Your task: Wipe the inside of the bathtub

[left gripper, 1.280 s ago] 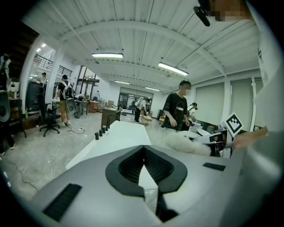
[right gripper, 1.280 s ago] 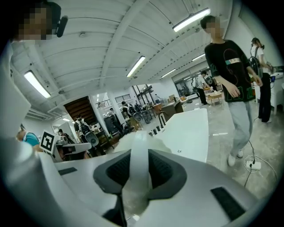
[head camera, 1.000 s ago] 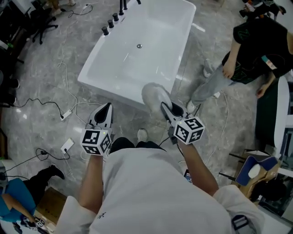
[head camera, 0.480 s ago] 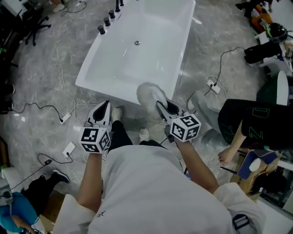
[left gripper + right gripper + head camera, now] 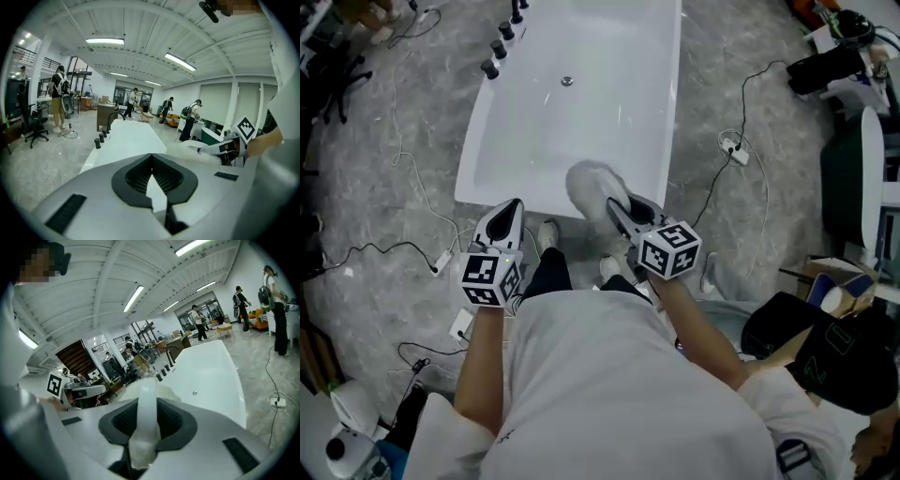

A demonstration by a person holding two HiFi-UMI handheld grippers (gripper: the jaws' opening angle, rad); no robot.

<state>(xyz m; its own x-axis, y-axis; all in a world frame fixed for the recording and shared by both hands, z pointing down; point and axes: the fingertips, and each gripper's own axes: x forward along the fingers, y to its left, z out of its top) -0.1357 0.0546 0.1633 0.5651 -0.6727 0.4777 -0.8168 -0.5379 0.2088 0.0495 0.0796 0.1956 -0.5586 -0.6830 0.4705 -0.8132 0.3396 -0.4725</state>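
The one fluffy white cloth (image 5: 591, 190) looks soft, light and limp, and it bunches just ahead of the right gripper (image 5: 622, 214), whose jaws are pinched on a fold of it. Beyond that claw lies the single bathtub (image 5: 572, 131), smooth and probably slick, with three dark knobs (image 5: 99, 139) and one arched spout (image 5: 115, 119) far ahead. The left gripper (image 5: 510, 217), alongside, is closed on nothing.

Bright, flat hall light; few shadows.
In my left gripper view ceiling tubes (image 5: 104, 41) glow at eleven and one o'clock; both gripper views bulge and blacken at the rims, and the bathtub (image 5: 581, 131) carries thin glare streaks.
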